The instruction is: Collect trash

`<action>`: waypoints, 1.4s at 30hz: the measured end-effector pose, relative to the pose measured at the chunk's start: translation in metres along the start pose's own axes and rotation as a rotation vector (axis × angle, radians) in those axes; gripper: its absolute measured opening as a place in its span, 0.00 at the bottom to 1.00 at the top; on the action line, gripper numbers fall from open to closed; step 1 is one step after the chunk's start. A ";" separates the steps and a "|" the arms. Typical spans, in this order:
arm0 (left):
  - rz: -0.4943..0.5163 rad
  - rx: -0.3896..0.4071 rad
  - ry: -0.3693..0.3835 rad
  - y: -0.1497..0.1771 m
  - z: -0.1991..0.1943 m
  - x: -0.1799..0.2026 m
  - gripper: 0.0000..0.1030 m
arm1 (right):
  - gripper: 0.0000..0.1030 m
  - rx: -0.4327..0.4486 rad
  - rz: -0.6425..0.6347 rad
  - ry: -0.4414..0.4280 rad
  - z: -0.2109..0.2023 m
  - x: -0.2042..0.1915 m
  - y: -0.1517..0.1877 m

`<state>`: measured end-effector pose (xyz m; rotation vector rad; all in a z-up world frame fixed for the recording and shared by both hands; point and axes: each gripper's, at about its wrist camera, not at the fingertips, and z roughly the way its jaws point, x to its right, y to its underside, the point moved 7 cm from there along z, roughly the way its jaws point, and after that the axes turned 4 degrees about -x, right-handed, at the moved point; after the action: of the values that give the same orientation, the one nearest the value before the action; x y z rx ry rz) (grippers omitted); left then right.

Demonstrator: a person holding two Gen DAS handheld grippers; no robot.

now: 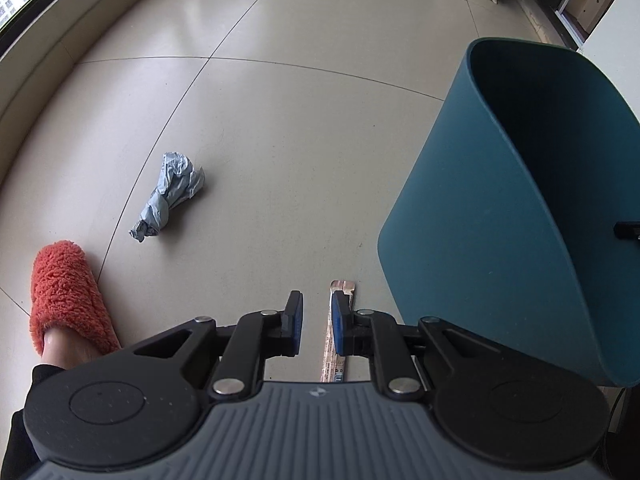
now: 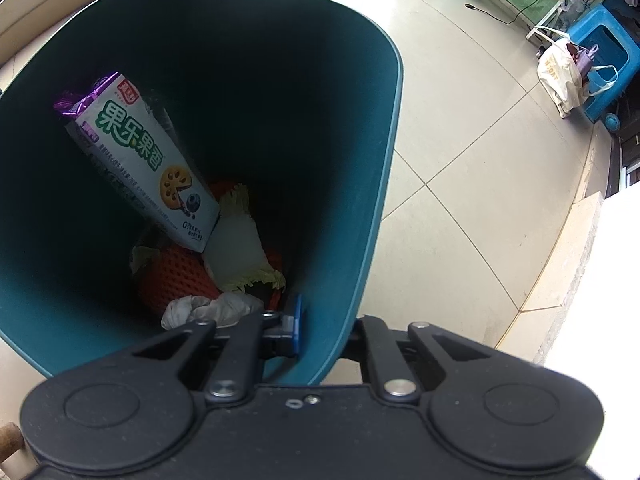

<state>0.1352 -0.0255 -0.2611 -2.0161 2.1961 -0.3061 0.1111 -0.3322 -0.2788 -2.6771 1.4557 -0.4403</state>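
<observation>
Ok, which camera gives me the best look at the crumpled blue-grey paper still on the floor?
The left wrist view: the crumpled paper lies in the open on the tiles, unobstructed, ahead and left of the left gripper. The right wrist view shows none of it, mostly the teal bin.

Orange fuzzy slipper [image 1: 66,296]; cream tote bag [image 2: 562,74] against blue stool [image 2: 604,56].

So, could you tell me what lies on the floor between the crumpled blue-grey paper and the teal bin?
Only bare tile floor separates the crumpled paper from the teal bin, as the left wrist view shows.
</observation>
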 end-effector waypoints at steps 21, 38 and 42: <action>0.090 -0.152 -0.064 0.051 0.141 0.037 0.71 | 0.07 -0.019 0.068 -0.018 0.001 0.014 0.002; 0.030 -0.203 -0.058 0.059 0.204 0.029 0.71 | 0.09 -0.023 0.040 -0.010 0.014 0.015 0.016; 0.008 -0.183 -0.032 0.058 0.201 0.027 0.53 | 0.09 -0.024 0.043 -0.010 0.014 0.015 0.015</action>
<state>0.1255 -0.0583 -0.4690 -2.0848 2.2877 -0.0739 0.1101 -0.3540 -0.2923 -2.6565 1.5216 -0.4089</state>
